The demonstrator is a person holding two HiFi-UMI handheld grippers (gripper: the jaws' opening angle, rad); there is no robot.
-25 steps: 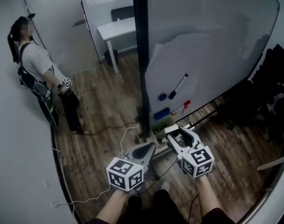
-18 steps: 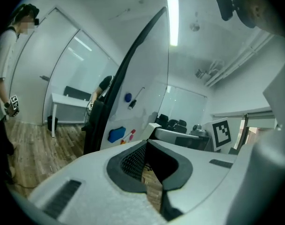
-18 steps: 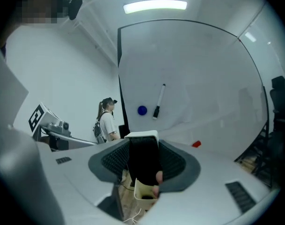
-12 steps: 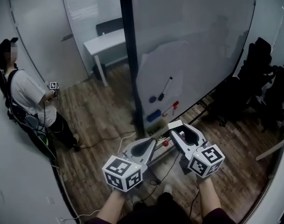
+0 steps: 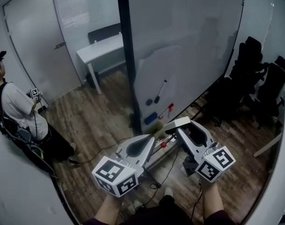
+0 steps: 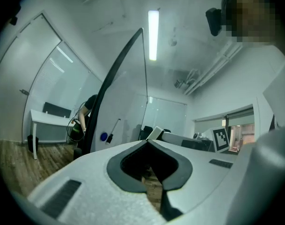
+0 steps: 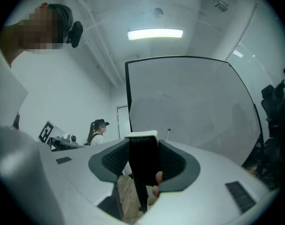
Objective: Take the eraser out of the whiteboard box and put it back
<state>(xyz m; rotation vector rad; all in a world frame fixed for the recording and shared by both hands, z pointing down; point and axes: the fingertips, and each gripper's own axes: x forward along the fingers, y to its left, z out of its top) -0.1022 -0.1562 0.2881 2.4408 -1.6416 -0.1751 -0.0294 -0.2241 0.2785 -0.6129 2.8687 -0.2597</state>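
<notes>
Office meeting room. Large whiteboard [image 5: 189, 50] on a dark-framed stand, with a marker pen [image 5: 160, 92] and a blue magnet [image 5: 149, 102] stuck on it. Left of whiteboard: white desk [image 5: 98, 50] against a glass partition [image 5: 74, 8], plus a door with a lever handle [image 5: 60, 45]. Right of whiteboard: black office chairs [image 5: 254, 74]. Below whiteboard: wood-plank floor [image 5: 100, 116]. Above whiteboard: strip ceiling light [image 7: 155, 33].

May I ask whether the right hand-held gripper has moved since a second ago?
Yes: the right hand-held gripper, holding the eraser, has risen toward the blue block.
</notes>
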